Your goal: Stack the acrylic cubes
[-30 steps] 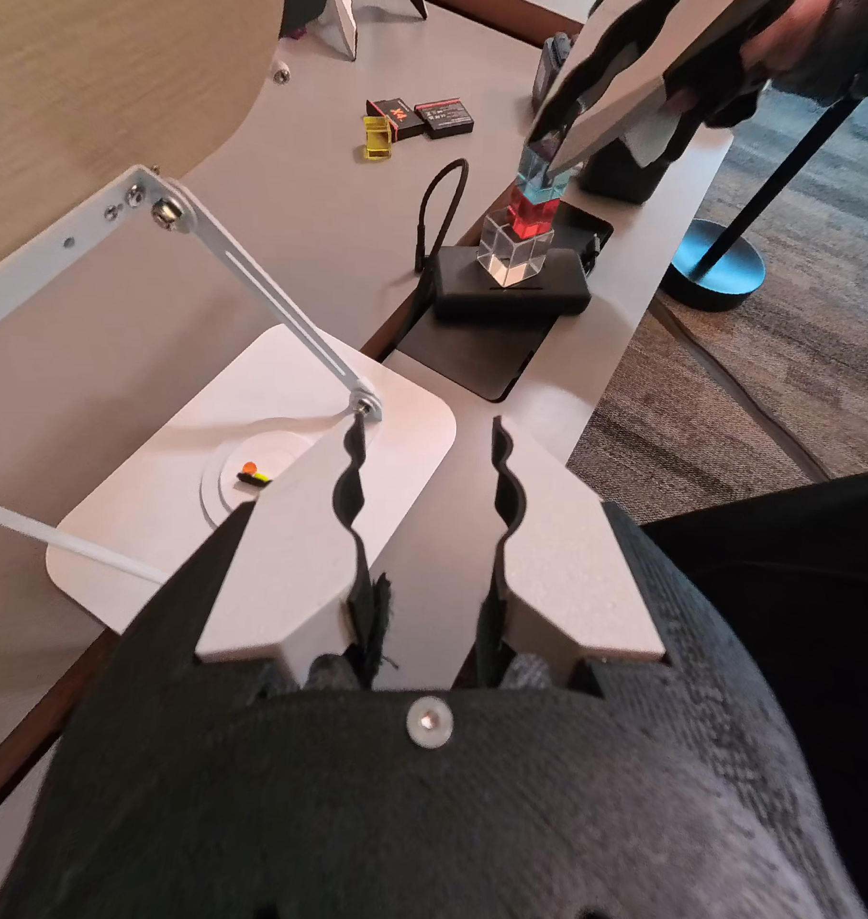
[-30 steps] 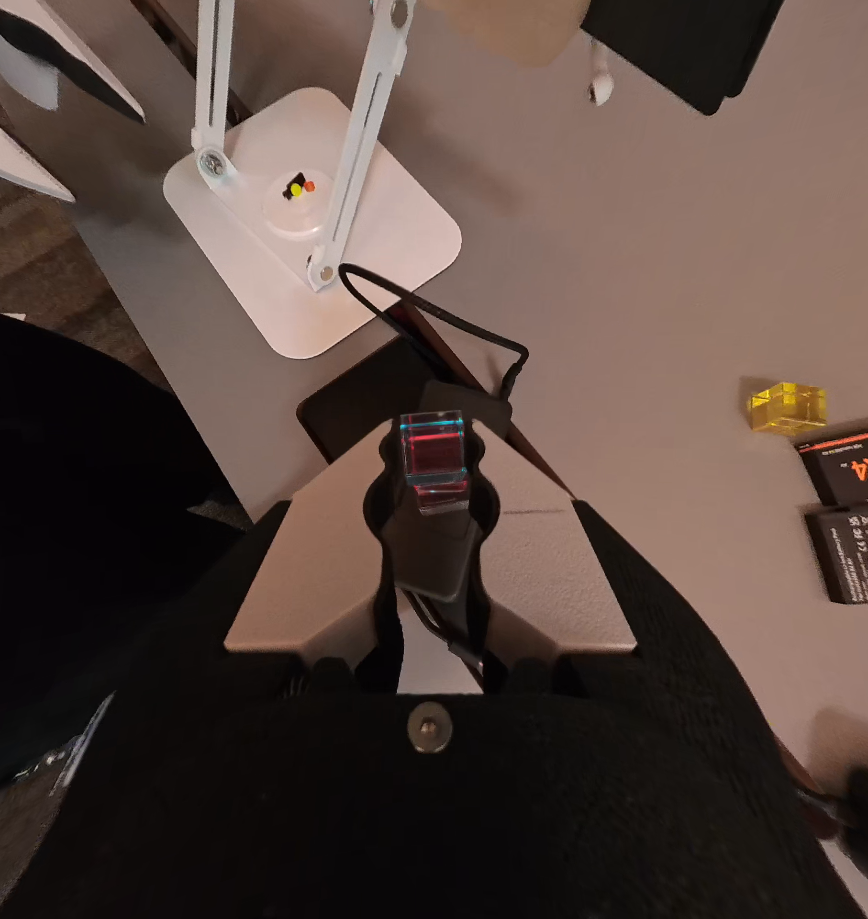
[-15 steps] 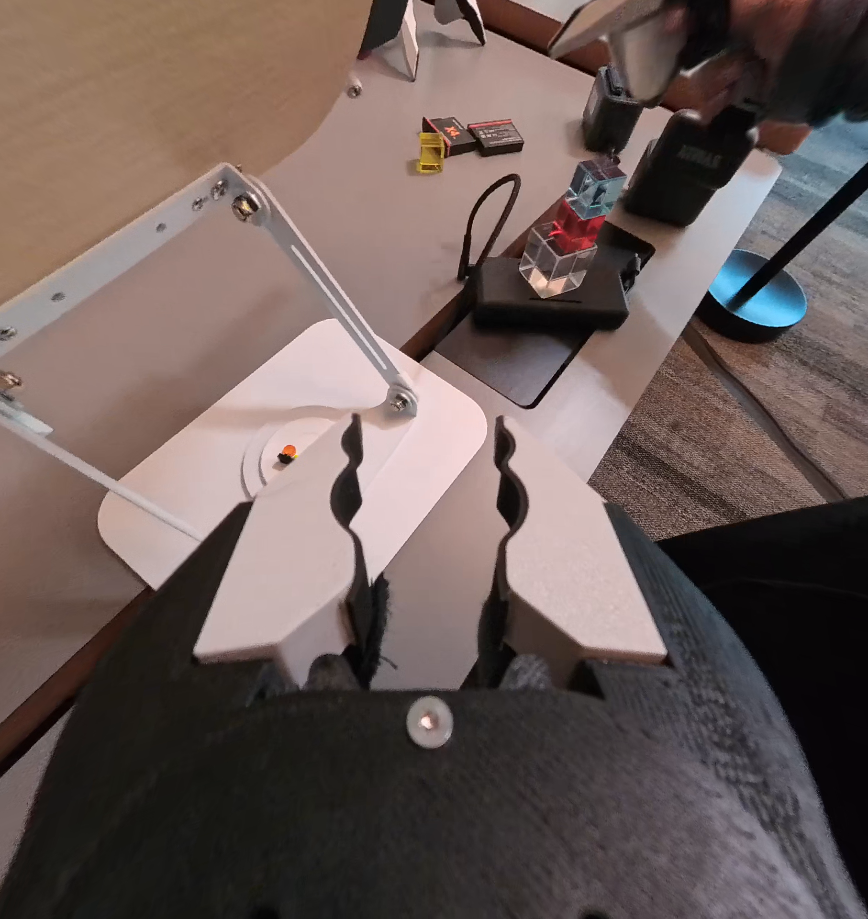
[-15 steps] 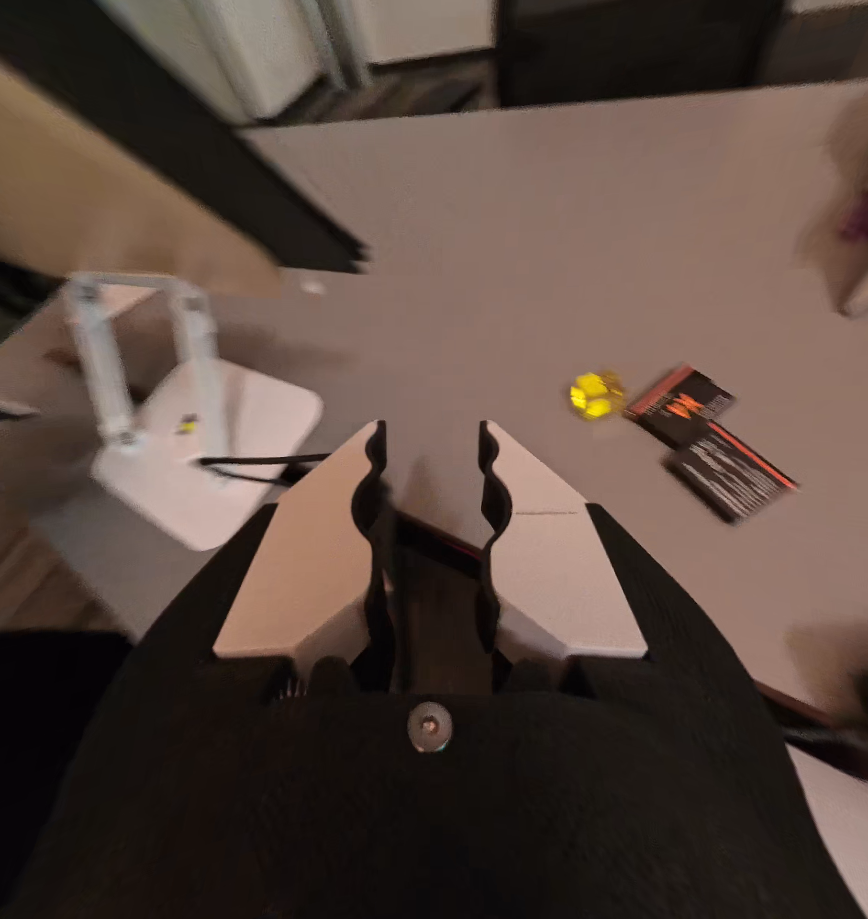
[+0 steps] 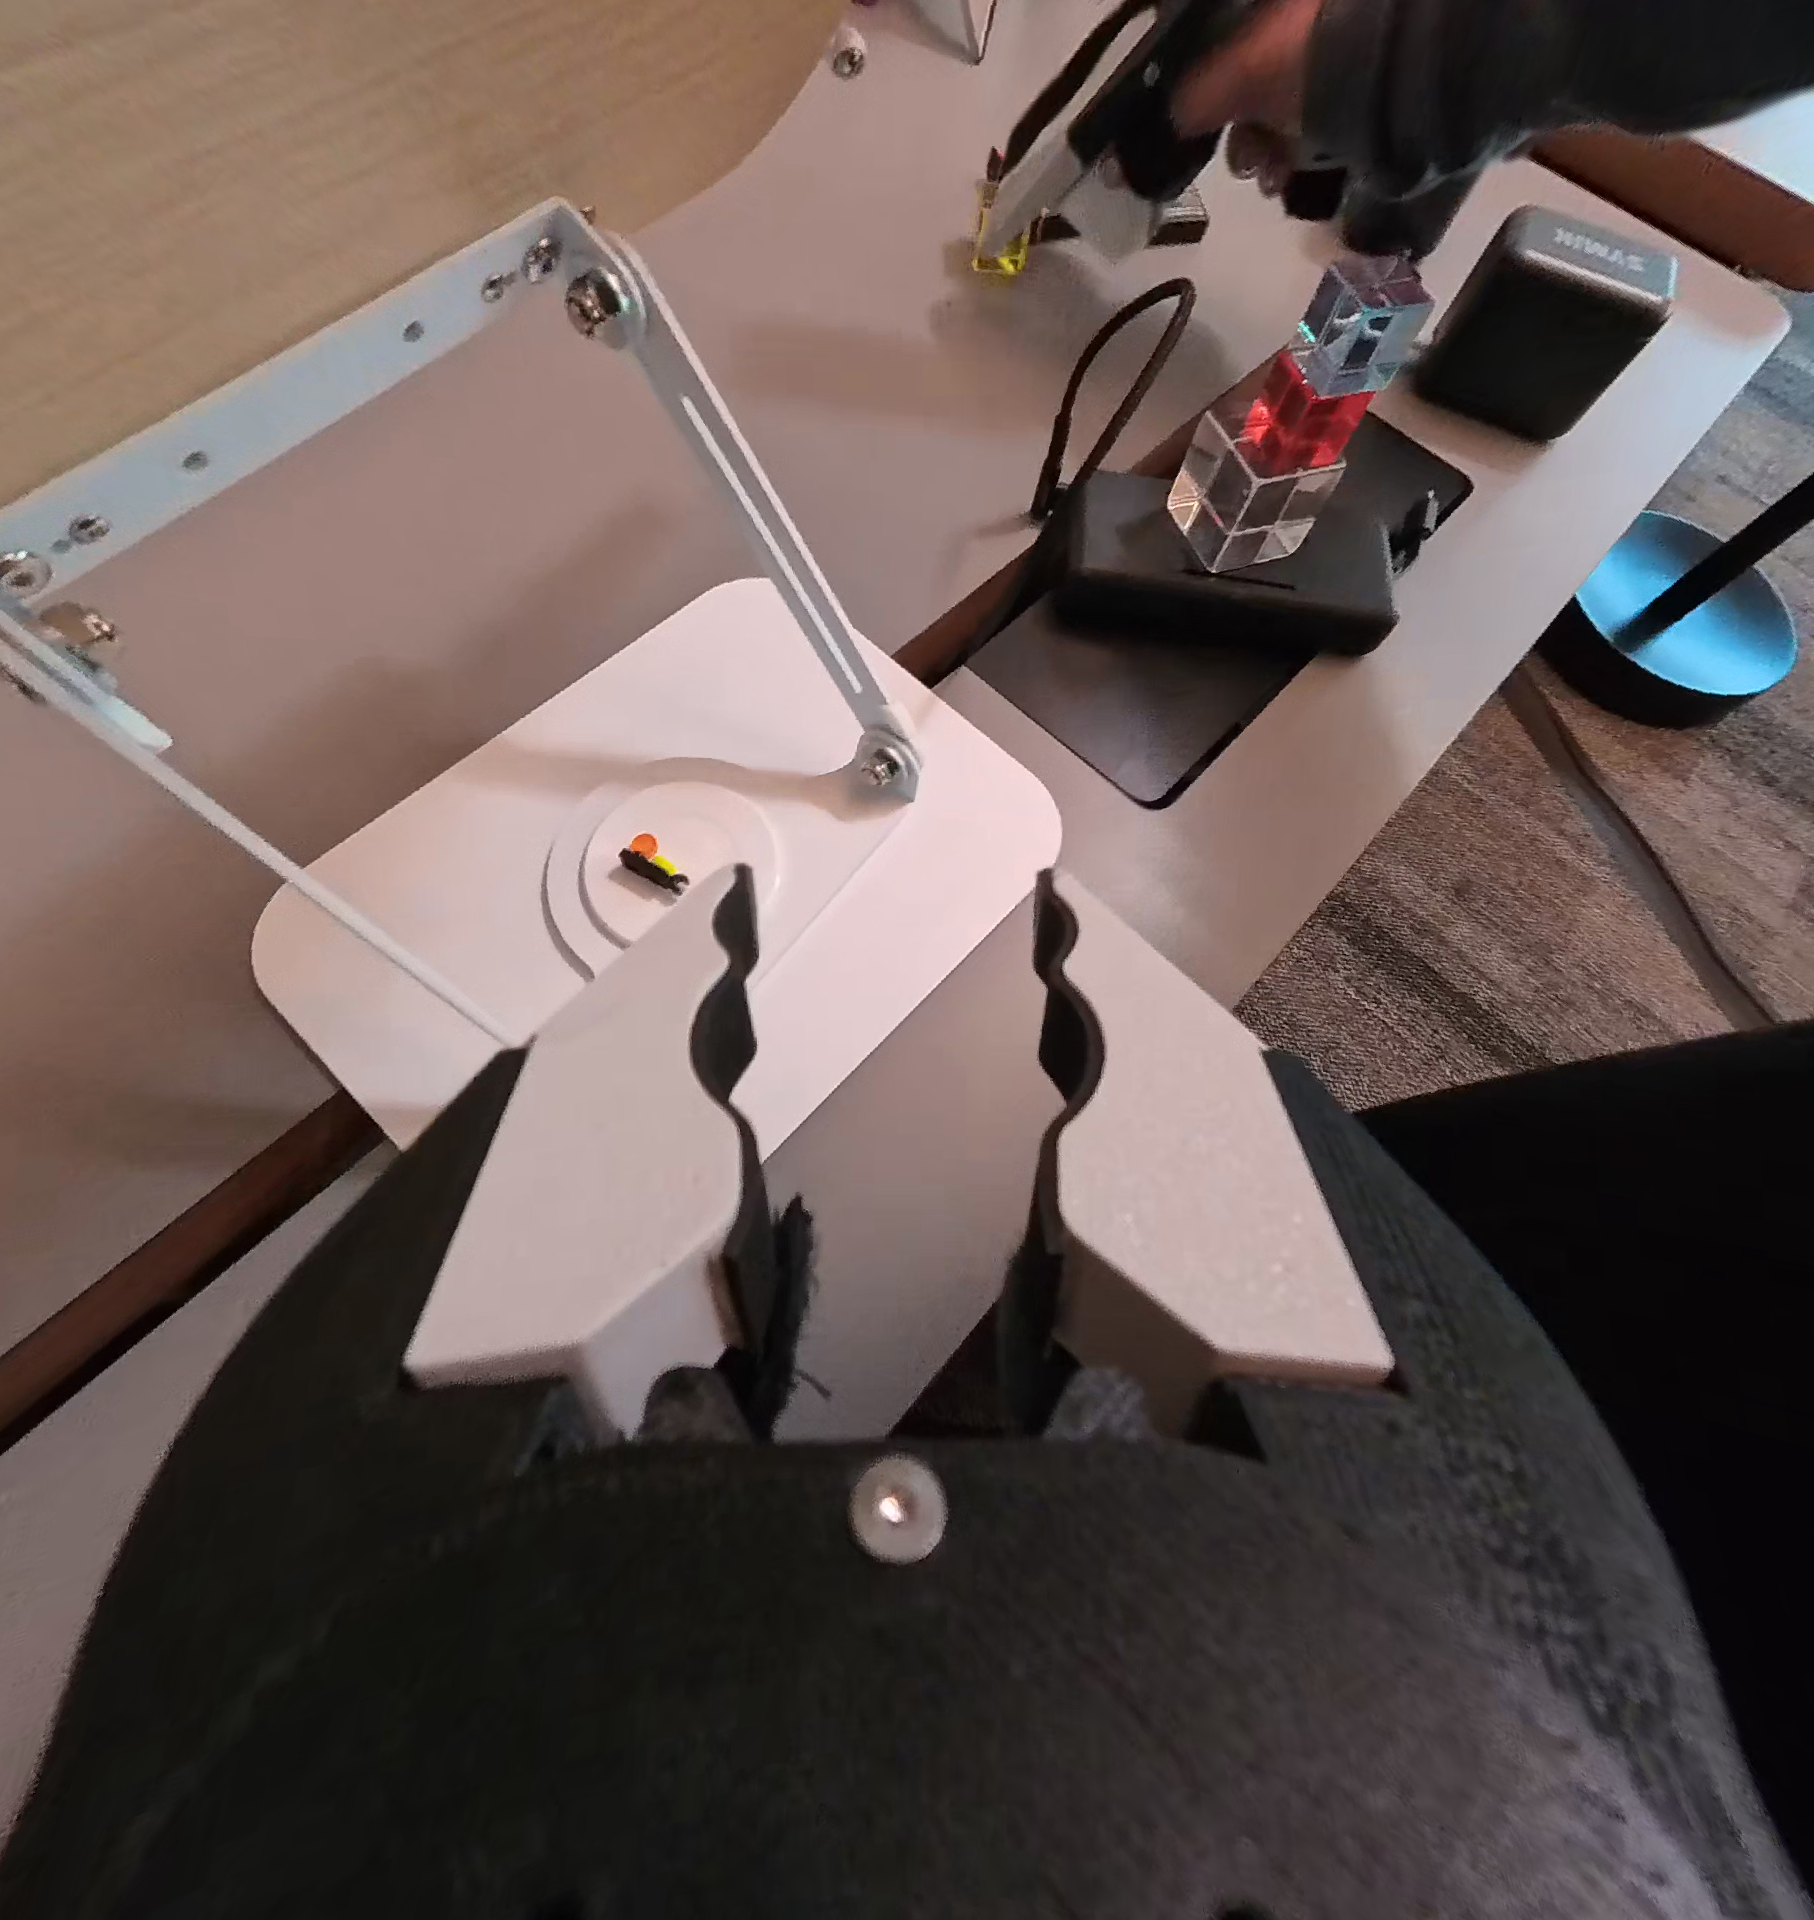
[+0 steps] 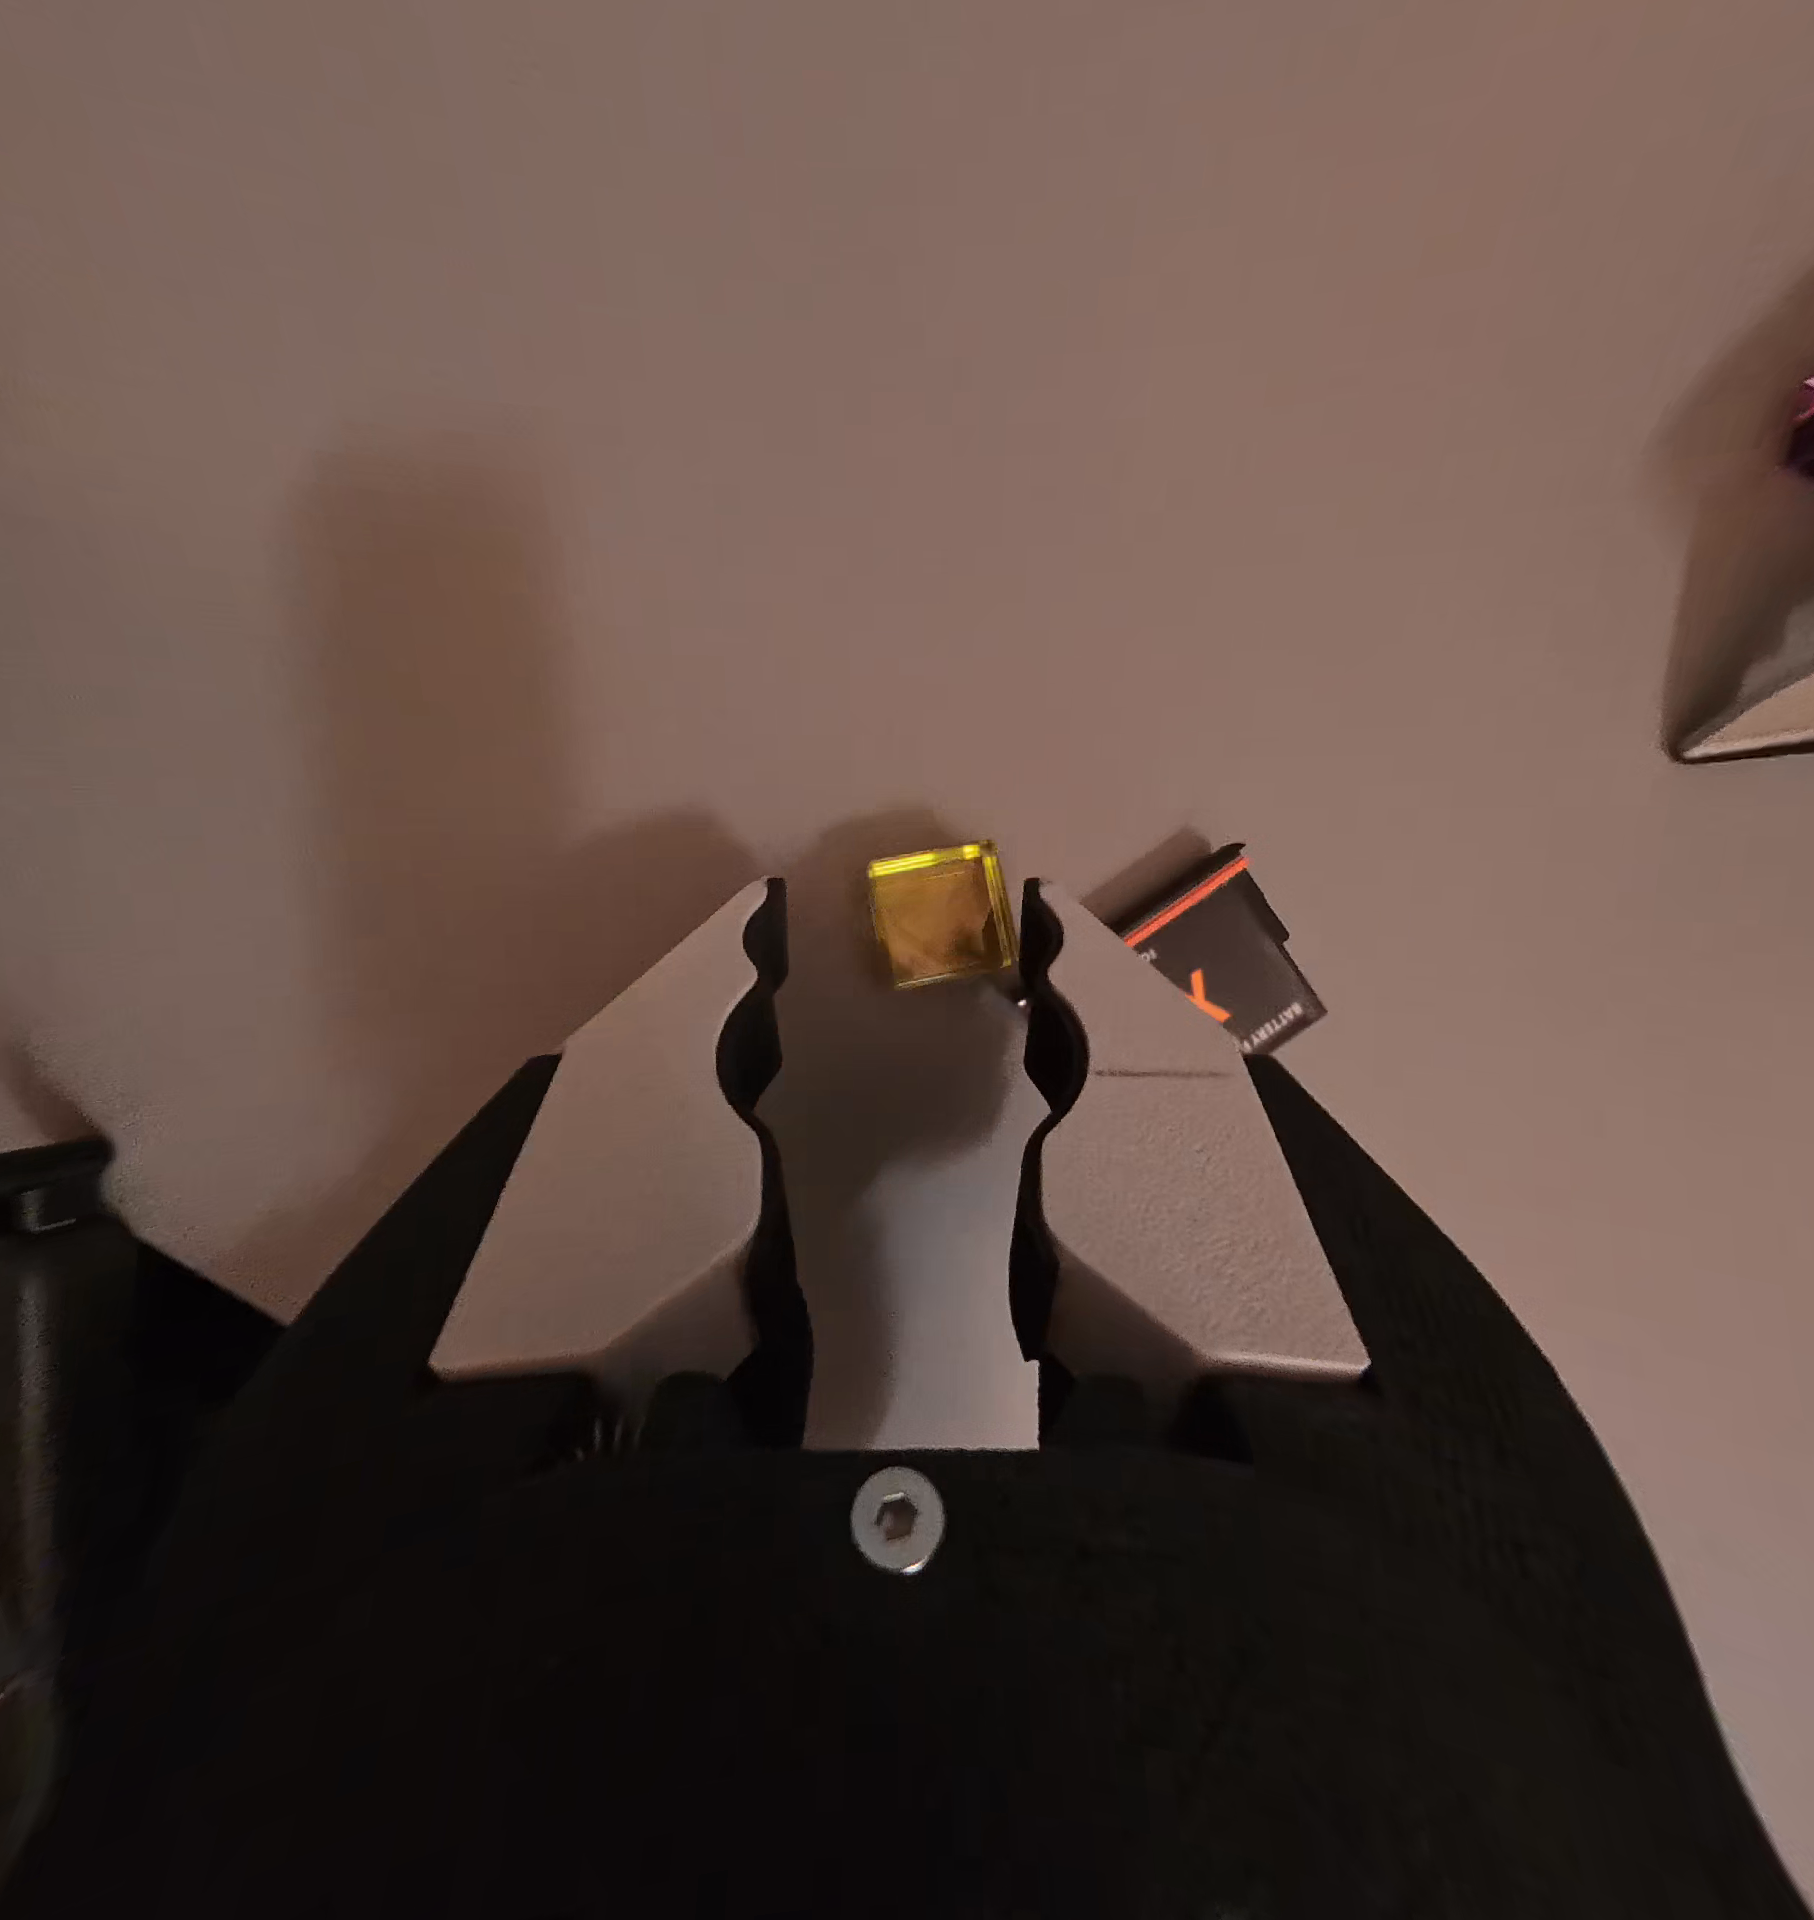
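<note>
Glossy see-through yellow cube (image 6: 939, 914), matt grey desktop (image 6: 882, 416), smooth white metal stand (image 5: 737, 686), perhaps plastic

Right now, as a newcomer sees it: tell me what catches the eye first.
The tower of three cubes, pale blue on red on clear, stands on a black box near the table edge. Farther back, the right gripper stands open around a yellow cube on the table; the left gripper hangs open over a white stand base.
</note>
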A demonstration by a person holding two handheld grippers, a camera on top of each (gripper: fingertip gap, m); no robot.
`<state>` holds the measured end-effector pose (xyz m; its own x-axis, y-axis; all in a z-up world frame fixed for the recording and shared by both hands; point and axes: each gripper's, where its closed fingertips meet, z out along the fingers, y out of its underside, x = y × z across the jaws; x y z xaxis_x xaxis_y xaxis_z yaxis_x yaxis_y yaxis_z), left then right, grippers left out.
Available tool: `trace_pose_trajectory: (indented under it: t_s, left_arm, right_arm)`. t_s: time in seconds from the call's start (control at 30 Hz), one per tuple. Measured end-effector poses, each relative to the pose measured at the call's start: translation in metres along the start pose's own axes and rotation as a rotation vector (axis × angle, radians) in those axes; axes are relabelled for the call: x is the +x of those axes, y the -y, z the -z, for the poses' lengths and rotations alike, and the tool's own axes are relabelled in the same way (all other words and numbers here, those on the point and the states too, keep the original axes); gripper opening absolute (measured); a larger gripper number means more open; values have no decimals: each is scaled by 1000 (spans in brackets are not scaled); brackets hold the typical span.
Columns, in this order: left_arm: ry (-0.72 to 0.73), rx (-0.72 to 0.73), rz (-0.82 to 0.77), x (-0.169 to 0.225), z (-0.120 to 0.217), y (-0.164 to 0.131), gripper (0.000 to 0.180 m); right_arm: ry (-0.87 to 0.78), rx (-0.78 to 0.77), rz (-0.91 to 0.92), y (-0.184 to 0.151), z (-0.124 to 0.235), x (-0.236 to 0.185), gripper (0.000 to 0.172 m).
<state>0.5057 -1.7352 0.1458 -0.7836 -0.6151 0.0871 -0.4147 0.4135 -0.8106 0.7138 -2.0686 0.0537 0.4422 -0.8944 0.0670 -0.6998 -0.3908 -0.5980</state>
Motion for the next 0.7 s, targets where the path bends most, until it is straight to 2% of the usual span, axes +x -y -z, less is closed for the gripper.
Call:
trace_pose_trajectory:
  t_s: [0.07,0.1,0.23,0.33,0.47,0.57,0.7]
  left_arm:
    - [7,2,10,-1,1,-1,53]
    - [9,2,12,-1,1,-1,53]
    - [11,9,11,-2,1,0,53]
    - [4,24,20,-4,1,3,53]
    - [-8,50,24,-5,-1,9,52]
    - [-25,62,19,-5,-2,13,52]
    - [-57,65,15,-1,-6,15,52]
  right_arm:
    - [-3,-46,20,-5,-6,3,37]
    - [-4,-58,26,-6,-7,4,26]
    - [19,-46,-7,-3,9,-1,26]
    - [21,10,-47,-3,42,-9,26]
    - [49,72,-87,-20,97,-35,26]
    - [151,155,-76,-23,137,-71,26]
    - [336,213,62,-15,171,-128,25]
